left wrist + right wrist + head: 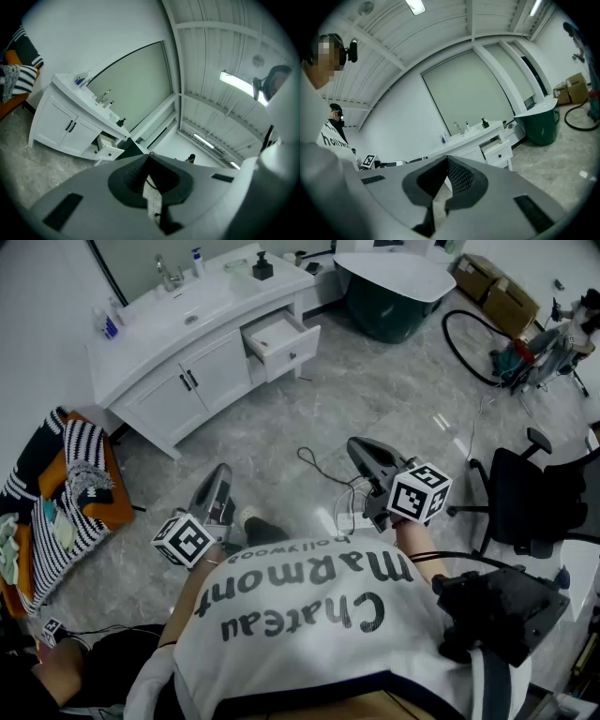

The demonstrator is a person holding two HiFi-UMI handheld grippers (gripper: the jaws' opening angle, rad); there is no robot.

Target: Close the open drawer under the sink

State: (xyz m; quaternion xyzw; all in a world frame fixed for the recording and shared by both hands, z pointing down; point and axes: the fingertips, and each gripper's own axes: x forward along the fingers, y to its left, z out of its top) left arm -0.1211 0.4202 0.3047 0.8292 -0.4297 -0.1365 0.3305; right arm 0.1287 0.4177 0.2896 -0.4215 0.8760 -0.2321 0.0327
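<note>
Person: seen from above at the bottom of the head view, in a white shirt [309, 615] with dark lettering, holding one tool in each hand.
Left hand-held gripper [221, 474]: jaws together with nothing between them. It is held level above the floor and points toward the vanity. Its marker cube [184, 540] sits at the near end.
Right hand-held gripper [356, 444]: jaws together and empty. It is tipped slightly down and aims the same way, with its marker cube [418, 491] at the near end.
Floor [394, 399]: grey and marbled. A thin dark cable [319, 470] lies on it between the two grippers.
Left edge: a black-and-white striped cloth [70, 474] is heaped on an orange seat.
Right edge: a black office chair [539, 498] stands there.
Vanity [169, 395]: a white cabinet against the wall, with two doors that have dark handles.
Drawer [281, 341]: the top drawer at the vanity's right end in the head view. It is pulled out with its inside showing, and has a white front with a dark knob. It is well apart from both grippers, and neither touches it.
Surface [141, 338]: a white top holding the sink [192, 310], a faucet [167, 276] behind it, and a black pump bottle [262, 266] above the drawer end.
Beyond: a dark green tub [394, 296] with a white rim stands just past the vanity, and cardboard boxes [492, 292] stand farther right.
</note>
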